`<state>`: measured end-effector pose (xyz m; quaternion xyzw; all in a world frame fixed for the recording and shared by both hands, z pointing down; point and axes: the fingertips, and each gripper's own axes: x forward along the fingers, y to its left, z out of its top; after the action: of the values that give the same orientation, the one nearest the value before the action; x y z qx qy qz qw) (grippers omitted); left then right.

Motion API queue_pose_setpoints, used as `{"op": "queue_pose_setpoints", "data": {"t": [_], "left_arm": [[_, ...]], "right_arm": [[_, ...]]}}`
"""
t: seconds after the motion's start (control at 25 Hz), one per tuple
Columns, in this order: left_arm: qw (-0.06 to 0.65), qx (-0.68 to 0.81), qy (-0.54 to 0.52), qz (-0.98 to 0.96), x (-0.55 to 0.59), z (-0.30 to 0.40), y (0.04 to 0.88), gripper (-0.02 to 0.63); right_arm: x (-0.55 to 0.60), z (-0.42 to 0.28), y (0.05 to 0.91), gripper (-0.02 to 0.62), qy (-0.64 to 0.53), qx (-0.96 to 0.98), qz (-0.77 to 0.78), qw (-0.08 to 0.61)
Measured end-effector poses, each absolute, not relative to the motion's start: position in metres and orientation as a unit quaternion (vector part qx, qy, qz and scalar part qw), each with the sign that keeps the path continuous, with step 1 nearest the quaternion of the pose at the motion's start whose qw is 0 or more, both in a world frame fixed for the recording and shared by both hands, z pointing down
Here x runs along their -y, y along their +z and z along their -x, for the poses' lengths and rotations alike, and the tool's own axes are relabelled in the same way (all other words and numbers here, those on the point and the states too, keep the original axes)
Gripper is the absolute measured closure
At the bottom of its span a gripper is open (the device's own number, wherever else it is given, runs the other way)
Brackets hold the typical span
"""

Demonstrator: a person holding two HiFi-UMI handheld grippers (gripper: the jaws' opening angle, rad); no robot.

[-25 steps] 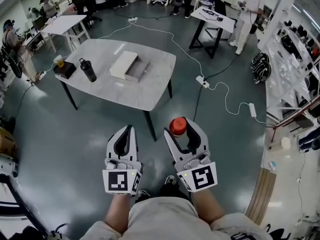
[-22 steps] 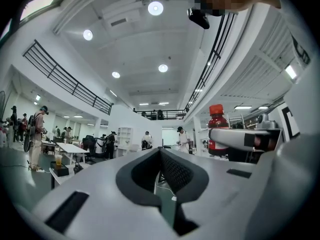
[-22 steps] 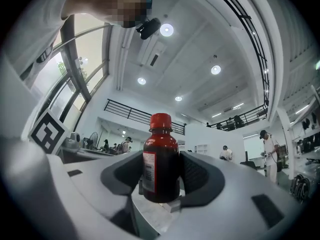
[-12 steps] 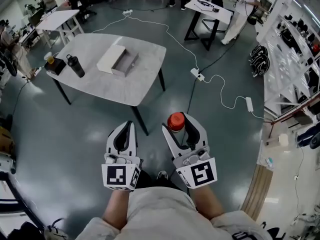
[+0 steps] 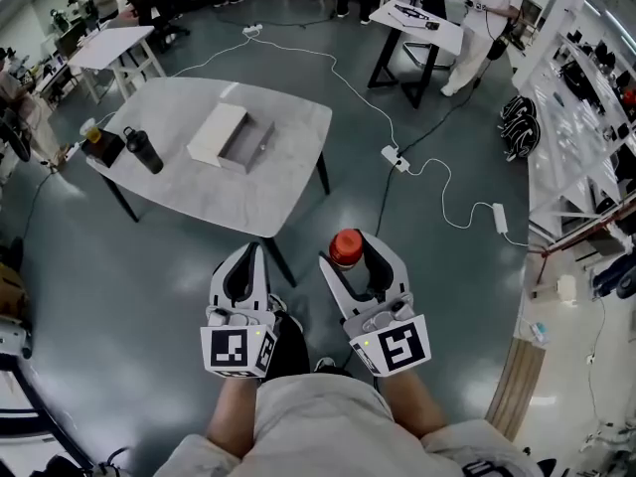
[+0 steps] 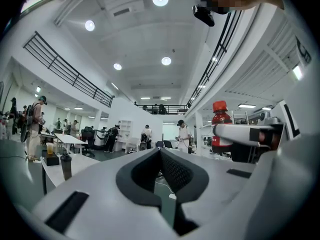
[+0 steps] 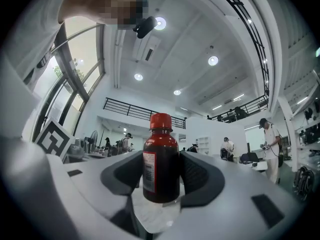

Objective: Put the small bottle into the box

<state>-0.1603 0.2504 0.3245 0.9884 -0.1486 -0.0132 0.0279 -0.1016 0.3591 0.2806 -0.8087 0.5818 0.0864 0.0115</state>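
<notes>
The small bottle [image 5: 346, 247], dark red with a red cap, stands upright between the jaws of my right gripper [image 5: 354, 258], which is shut on it. It fills the middle of the right gripper view, where the bottle [image 7: 160, 164] is pinched at its lower body. My left gripper [image 5: 252, 254] is beside it, shut with nothing in it, and its jaws [image 6: 161, 153] meet. The box [image 5: 245, 142] lies open on the grey table [image 5: 258, 192] ahead and to the left, its white lid [image 5: 217, 132] beside it. Both grippers hover over the floor, short of the table.
A black flask [image 5: 142, 150] and a cup of drink [image 5: 92, 130] stand at the table's left end. A white cable and power strip [image 5: 396, 158] run over the floor on the right. Other tables [image 5: 417, 20], people and shelving [image 5: 586, 97] ring the room.
The table and box have shifted in the head view as the person moves over the floor. Both grippers keep their pose, the right one still holding the bottle.
</notes>
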Motion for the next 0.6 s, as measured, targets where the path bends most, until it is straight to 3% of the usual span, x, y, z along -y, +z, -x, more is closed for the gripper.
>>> {"op": "queue_pose_setpoints", "data": {"t": [0.6], "left_arm": [[0.041,0.134,0.01,-0.99,-0.028,0.028,0.336,0.584]], "right_arm": [[-0.138,-0.025,0.286,0.36,0.059,-0.592,0.803,0.017]]}}
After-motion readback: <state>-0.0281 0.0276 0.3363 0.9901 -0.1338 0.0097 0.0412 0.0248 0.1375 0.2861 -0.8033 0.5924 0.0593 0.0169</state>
